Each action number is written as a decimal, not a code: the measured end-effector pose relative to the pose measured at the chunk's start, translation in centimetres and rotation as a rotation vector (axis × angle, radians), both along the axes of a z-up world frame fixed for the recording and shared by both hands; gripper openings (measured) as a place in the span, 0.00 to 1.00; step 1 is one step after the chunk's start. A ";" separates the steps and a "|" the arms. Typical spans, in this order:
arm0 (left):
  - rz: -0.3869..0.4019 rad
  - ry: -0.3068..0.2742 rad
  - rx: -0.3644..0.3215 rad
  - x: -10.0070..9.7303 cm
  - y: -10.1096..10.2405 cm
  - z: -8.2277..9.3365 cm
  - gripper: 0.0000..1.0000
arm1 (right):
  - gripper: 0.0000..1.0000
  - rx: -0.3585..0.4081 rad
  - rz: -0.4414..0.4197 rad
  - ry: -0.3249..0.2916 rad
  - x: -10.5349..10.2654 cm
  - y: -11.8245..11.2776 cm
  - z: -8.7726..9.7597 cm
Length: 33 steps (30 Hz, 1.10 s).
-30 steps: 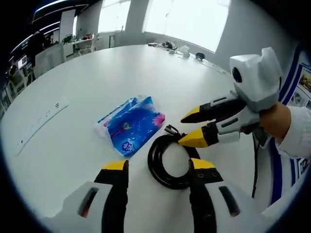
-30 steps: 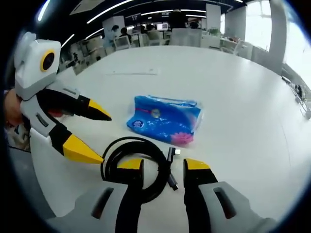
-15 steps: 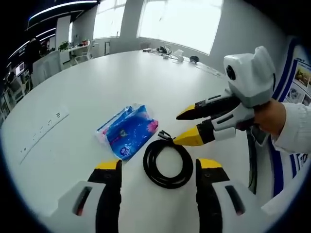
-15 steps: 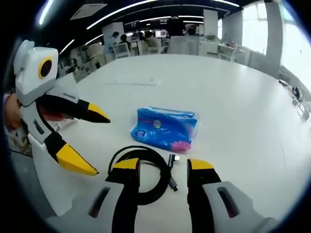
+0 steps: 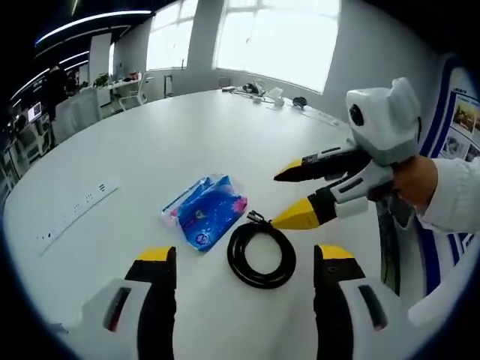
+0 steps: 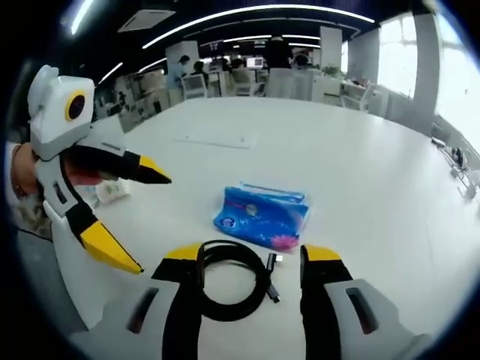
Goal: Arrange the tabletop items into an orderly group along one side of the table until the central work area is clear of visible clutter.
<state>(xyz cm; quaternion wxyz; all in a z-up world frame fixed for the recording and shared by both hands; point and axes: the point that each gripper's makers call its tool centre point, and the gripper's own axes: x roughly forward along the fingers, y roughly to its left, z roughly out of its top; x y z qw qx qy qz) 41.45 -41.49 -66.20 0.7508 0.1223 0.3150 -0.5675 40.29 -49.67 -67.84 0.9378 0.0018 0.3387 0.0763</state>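
Observation:
A blue tissue pack (image 5: 206, 211) (image 6: 262, 217) lies flat on the white table (image 5: 150, 142). Right beside it rests a black coiled cable (image 5: 262, 279) (image 6: 264, 289), its plug end toward the pack. My left gripper (image 5: 246, 255) is open above the table, and the cable shows between its yellow-tipped jaws. My right gripper (image 6: 251, 253) is open too, hovering over the cable. In the left gripper view the right gripper (image 5: 286, 195) reaches in from the right, its lower tip just above the cable. The left gripper (image 6: 146, 221) shows at the left of the right gripper view.
A flat white power strip (image 5: 75, 214) (image 6: 217, 140) lies farther out on the table. A small white object (image 6: 112, 191) sits near the left gripper. Small items (image 5: 262, 90) are grouped at the far edge by the windows. Office desks and chairs stand beyond.
Both grippers have drawn up and back from the cable and pack, so these look smaller. Both sets of jaws stand a little wider. The cable and pack lie where they were.

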 end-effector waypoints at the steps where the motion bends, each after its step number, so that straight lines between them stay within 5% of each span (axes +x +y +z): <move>1: 0.005 -0.004 -0.003 0.1 0.3 0.3 0.78 | 0.52 -0.002 0.006 -0.006 0.0 0.2 0.3; 33: 0.105 -0.113 -0.079 1.6 6.2 7.5 0.85 | 0.54 -0.012 0.094 -0.102 0.7 4.1 6.3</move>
